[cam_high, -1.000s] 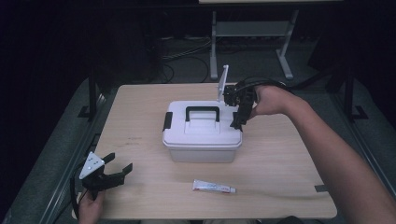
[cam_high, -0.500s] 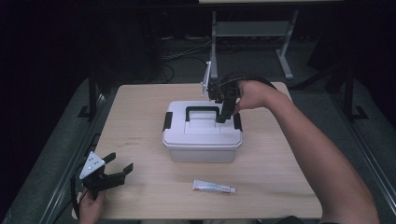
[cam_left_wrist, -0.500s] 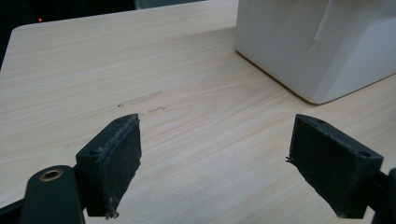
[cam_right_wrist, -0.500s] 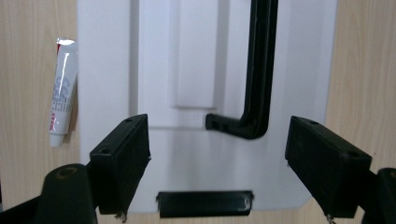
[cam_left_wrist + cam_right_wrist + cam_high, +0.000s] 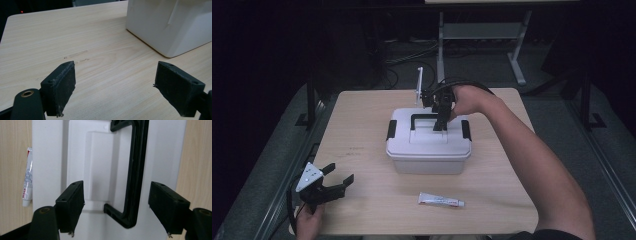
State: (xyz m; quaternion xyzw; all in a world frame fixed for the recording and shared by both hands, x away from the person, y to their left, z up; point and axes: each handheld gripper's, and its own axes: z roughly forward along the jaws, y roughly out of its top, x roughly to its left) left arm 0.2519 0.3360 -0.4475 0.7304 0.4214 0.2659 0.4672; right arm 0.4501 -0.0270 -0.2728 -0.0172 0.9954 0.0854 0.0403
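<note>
Hovering your right claw (image 5: 439,122) above the white box (image 5: 428,150) mid-worktop (image 5: 362,145), you straddle its black handle (image 5: 135,170), jaws just narrowing yet untouching, ready to lift. Your left claw (image 5: 334,184) idles agape at the near corner, out of the way.

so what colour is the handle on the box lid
Black handle on the white box; clearest in the right gripper view.

Desk (image 5: 362,145): you have pale wood grain, rounded corners. Tube (image 5: 441,200): you see it white with red print, lying flat near the desk's front edge. Metal stand (image 5: 482,35): grey frame on the dark floor beyond the desk.
</note>
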